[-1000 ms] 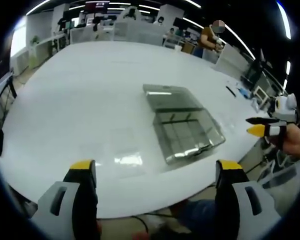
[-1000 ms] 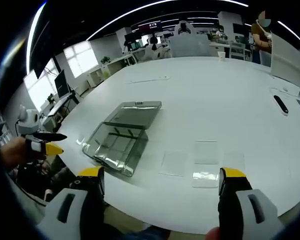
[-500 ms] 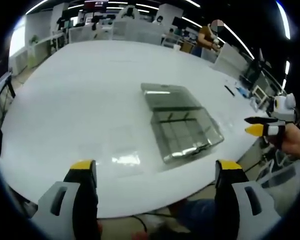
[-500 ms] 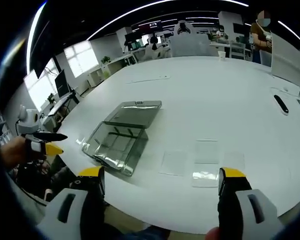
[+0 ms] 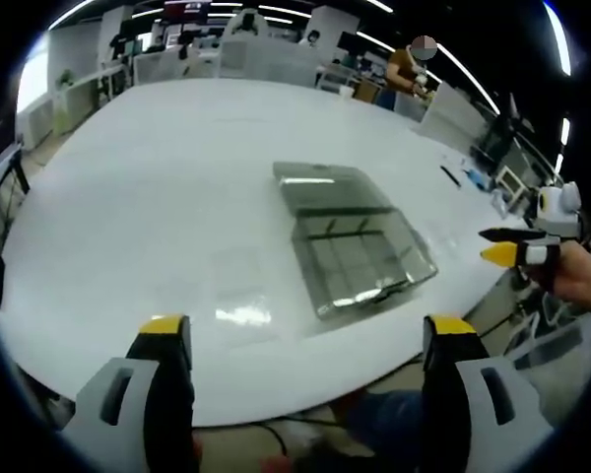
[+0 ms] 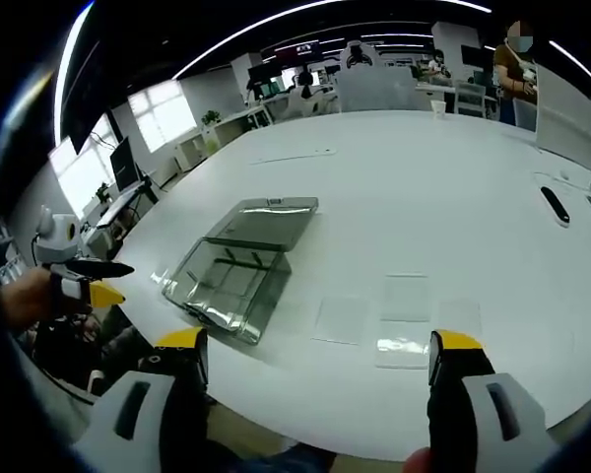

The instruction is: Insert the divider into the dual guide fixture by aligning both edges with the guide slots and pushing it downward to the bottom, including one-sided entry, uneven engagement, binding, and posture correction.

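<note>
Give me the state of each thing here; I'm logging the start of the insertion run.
Left gripper: open, empty, held above the near table edge.
Right gripper: open, empty.
Clear box: on the white table, lid open and lying flat behind it.
Clear divider sheets: lying flat on the table beside the box, not inserted.

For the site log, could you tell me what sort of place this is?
Probably an open-plan office or lab: a large white table, desks with monitors by the windows, and ceiling strip lights.
</note>
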